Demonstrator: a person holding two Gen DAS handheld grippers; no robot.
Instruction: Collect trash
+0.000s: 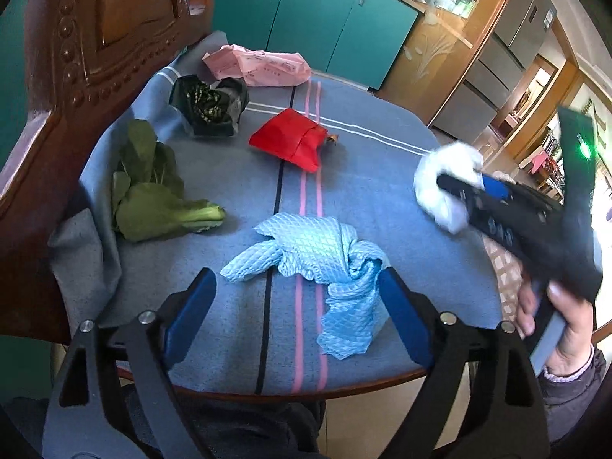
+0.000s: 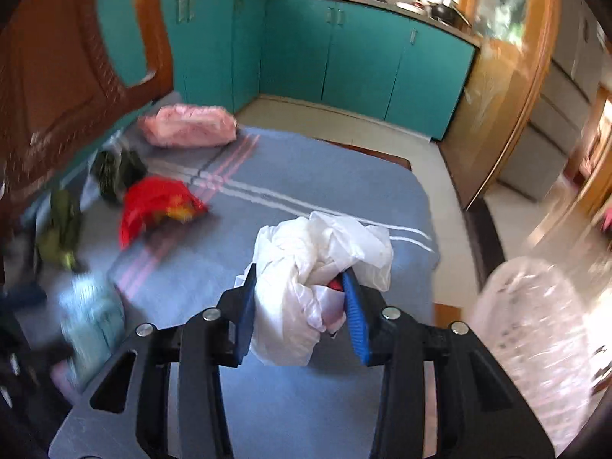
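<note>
Right hand-held gripper [image 2: 298, 306]: clamped on the white plastic bag [image 2: 325, 260], above the surface [image 2: 306, 199].
Left hand-held gripper [image 1: 298, 306]: jaws apart, empty.
Blue cloth [image 1: 317, 260]: crumpled on the surface between the left jaws, just ahead.
Mesh bin [image 2: 535, 344]: right of the held bag, off the surface.

The left gripper [image 1: 296, 290] is held angled downward with its blue-padded jaws spread wide and nothing pressed between them; the right gripper [image 2: 300, 287], gripped by a bare hand [image 1: 554, 321], is clamped on a crumpled white plastic bag [image 2: 317, 264].
</note>
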